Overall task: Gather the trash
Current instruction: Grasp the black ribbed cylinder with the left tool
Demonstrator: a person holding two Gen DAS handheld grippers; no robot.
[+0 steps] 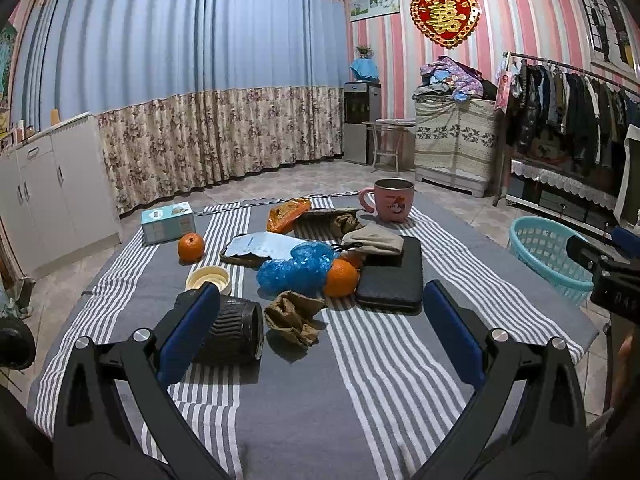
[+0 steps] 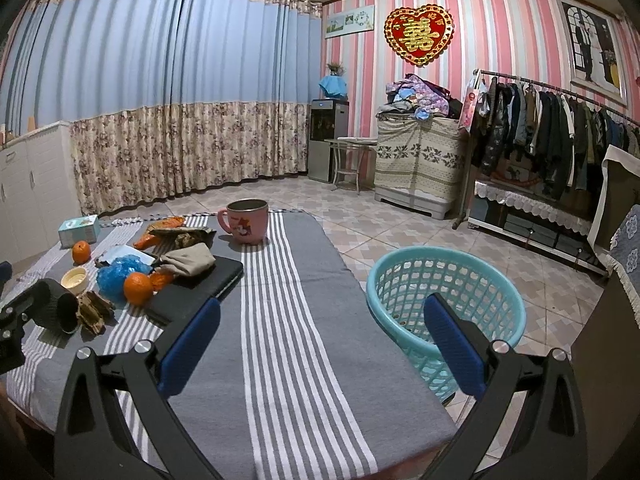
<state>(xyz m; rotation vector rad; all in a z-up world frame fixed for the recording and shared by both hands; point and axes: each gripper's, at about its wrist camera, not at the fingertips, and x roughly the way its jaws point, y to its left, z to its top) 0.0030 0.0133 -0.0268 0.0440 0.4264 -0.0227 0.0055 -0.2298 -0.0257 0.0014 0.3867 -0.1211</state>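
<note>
The worktop [image 1: 360, 420] fills the view under its grey striped cloth, clutter heaped on the far left half, bare cloth on the right. Off its right edge sits the turquoise basket [image 2: 444, 300] on the floor, looking like the place for the rubbish. The right claw [image 2: 322, 344] hangs spread wide, holding nothing, over bare cloth with the basket just beyond its right finger. The left claw [image 1: 316, 332] is also released and empty, and it's plainly the nearer one to the trash. Straight ahead of it, between the fingers and slightly left of centre, lies the crumpled brown paper [image 1: 294, 318], touching or just beside the black ribbed cup [image 1: 236, 330] lying on its side. Behind sits the blue plastic wad [image 1: 296, 266], against an orange [image 1: 340, 278].
</note>
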